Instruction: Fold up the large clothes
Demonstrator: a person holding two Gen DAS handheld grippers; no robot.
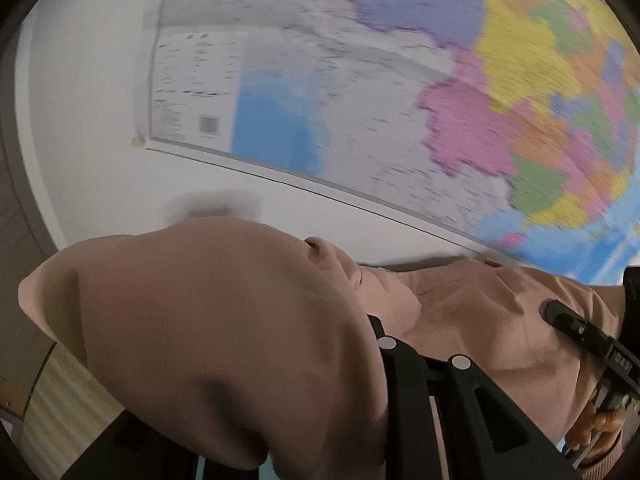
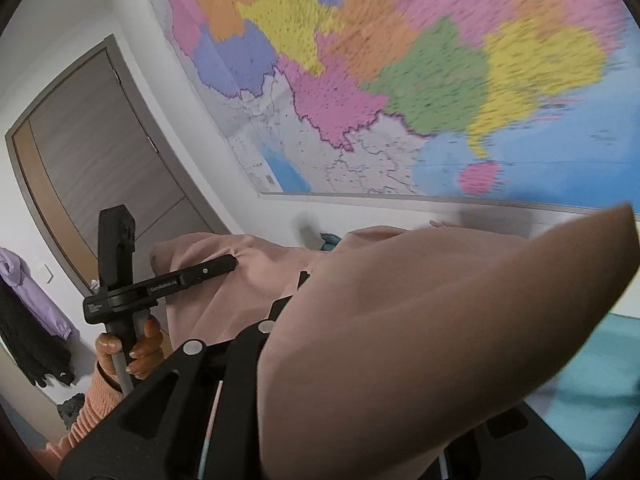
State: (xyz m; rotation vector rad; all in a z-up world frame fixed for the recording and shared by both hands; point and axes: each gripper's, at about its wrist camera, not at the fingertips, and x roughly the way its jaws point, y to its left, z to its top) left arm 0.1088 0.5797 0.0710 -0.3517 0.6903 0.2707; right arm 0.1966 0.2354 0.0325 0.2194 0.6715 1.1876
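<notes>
Here, garment material: a dusty-pink garment [image 1: 224,320] of fine ribbed knit is seen, soft and matte, bunched into rounded folds.
Garment shape: in the left wrist view it is draped as a smooth dome; in the right wrist view it [image 2: 400,340] is stretched into a broad tapering flap.
Gripper build: black moulded plastic with triangular cut-outs and pale round studs is shown on both tools.
Left hand-held gripper [image 2: 228,265]: its slim black finger is pressed against the cloth in the right wrist view; how far it is open cannot be told, since the other finger is not made out.
Right hand-held gripper [image 1: 550,310]: one black finger is laid on the fabric near the left view's right edge; its opening cannot be told either.
Garment position: it is held up in the air between the two tools, draped over both fingertips in front of each lens.
Left hand [image 2: 132,352]: it is wrapped round the handle, with a peach knitted cuff below.
Wall map [image 1: 400,100]: glossy, multicoloured and motion-blurred; its lettering is unreadable.
Door [image 2: 100,152]: grey-brown wood grain is seen, cut off by the fisheye rim.
Hidden: each tool's own fingertips are covered by cloth.
</notes>
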